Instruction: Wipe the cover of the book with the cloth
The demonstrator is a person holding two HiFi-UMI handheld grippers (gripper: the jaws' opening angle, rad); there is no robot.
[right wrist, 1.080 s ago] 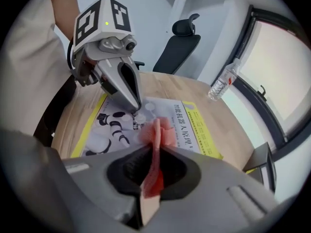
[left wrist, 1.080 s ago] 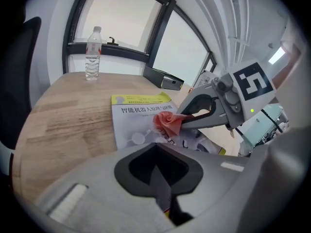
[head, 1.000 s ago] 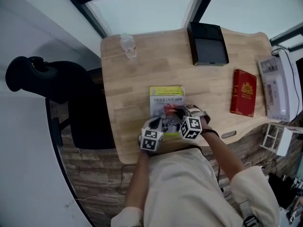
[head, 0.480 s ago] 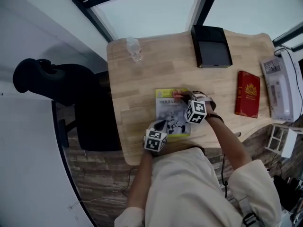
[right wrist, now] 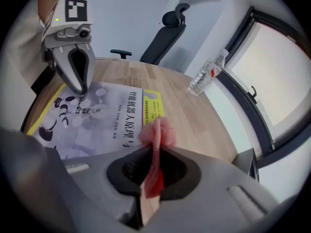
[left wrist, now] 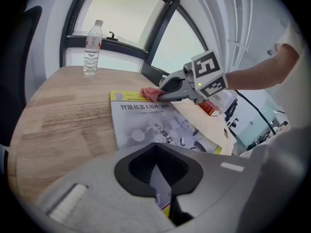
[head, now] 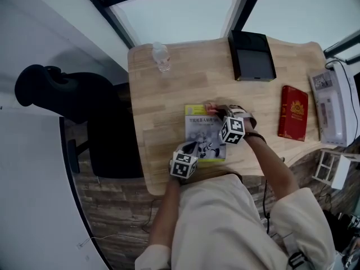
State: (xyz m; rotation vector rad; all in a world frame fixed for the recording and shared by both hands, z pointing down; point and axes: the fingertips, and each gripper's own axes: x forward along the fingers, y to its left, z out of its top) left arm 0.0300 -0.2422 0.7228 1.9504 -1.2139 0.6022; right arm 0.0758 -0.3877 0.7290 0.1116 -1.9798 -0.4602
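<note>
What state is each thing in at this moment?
Book: closed, flat on the table.
Cloth: pinched, touching the book's far edge.
Left gripper: shut, tips pressing the cover.
Right gripper: shut on the cloth.
Bottle: upright, capped.
Red book: closed, lying flat.

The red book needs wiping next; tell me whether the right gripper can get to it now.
Probably yes: the red book lies on the table right of the right gripper, only bare wood between them, and that gripper is shut on the pink cloth.
</note>
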